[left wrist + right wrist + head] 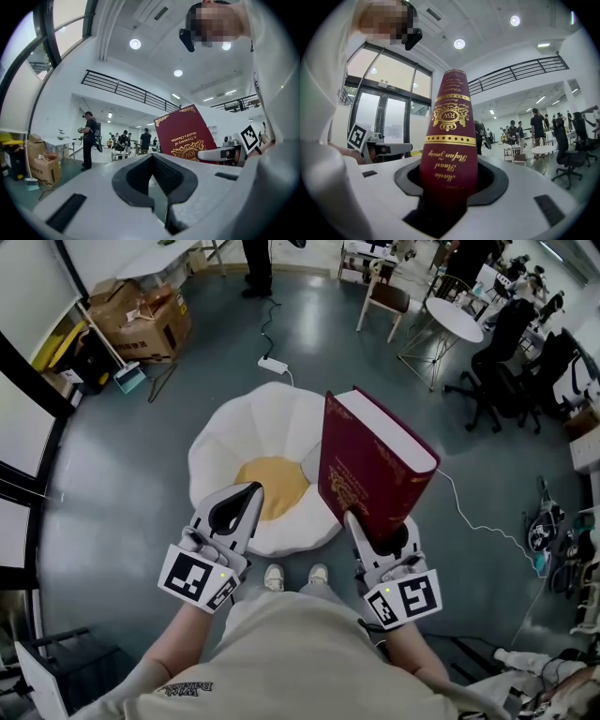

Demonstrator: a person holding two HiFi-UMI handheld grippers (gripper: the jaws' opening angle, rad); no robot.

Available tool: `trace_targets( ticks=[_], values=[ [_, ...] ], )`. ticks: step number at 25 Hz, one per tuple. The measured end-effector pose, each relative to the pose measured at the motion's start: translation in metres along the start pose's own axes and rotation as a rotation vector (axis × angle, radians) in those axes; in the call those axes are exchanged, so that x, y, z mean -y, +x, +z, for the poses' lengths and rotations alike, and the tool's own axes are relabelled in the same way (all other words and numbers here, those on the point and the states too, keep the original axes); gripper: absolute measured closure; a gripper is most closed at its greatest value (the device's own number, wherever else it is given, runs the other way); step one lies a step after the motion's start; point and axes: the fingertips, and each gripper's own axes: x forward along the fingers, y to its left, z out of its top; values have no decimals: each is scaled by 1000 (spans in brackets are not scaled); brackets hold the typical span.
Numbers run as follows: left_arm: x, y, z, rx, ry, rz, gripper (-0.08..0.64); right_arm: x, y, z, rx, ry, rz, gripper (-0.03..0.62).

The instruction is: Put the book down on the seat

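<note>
Two claws sit nearest, one in each hand. The right claw [377, 538] pinches the one book [375, 460], a thick dark-red hardback with gilt lettering. It grips the book by the bottom of its spine, so the book stands upright in the air and clear of the seat. From the head view the book overlaps the right edge of the seat. The left claw [251, 493] holds nothing, and its two jaws are pressed together at the tips.

Between the claws, two white shoes [274, 576] stand on the floor. Just past them is the single seat [239, 427], a white flower-shaped cushion with a yellow centre that lies flat on the floor.

The floor [122, 484] is smooth grey-blue and slightly glossy. One white power strip [273, 364] lies on it beyond the seat, with its cable trailing away. Farther left are two cardboard boxes [141, 315]. Farther right are one wooden chair [384, 301], one round white desk [455, 320] and black office chairs [497, 371].

The gripper views show a tall white hall with a railed balcony, round ceiling lights, large windows and several people standing far off.
</note>
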Motion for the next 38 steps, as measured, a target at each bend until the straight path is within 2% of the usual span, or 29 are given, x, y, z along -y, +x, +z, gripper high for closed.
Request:
trace_targets(
  ticks=[6, 14, 19, 23, 27, 32, 38],
  values=[
    [1, 15, -2, -12, -2, 14, 555, 21, 9, -4, -7, 24, 1, 385],
    [-2, 17, -10, -15, 15, 41, 555, 27, 11, -15, -24, 67, 15, 385],
    [-4, 34, -25, -20, 14, 53, 555, 42, 24, -41, -117, 98, 39, 385],
    [-26, 55, -39, -20, 12, 62, 555, 59, 57, -68, -205, 158, 52, 385],
    [-42, 76, -75, -13, 4, 79, 555, 89, 85, -107, -252, 190, 51, 385],
    [-81, 109, -116, -27, -13, 99, 555, 118, 143, -147, -314, 225, 59, 383],
    [-127, 137, -206, -36, -71, 160, 555, 148, 199, -249, -385, 258, 59, 383]
  ],
)
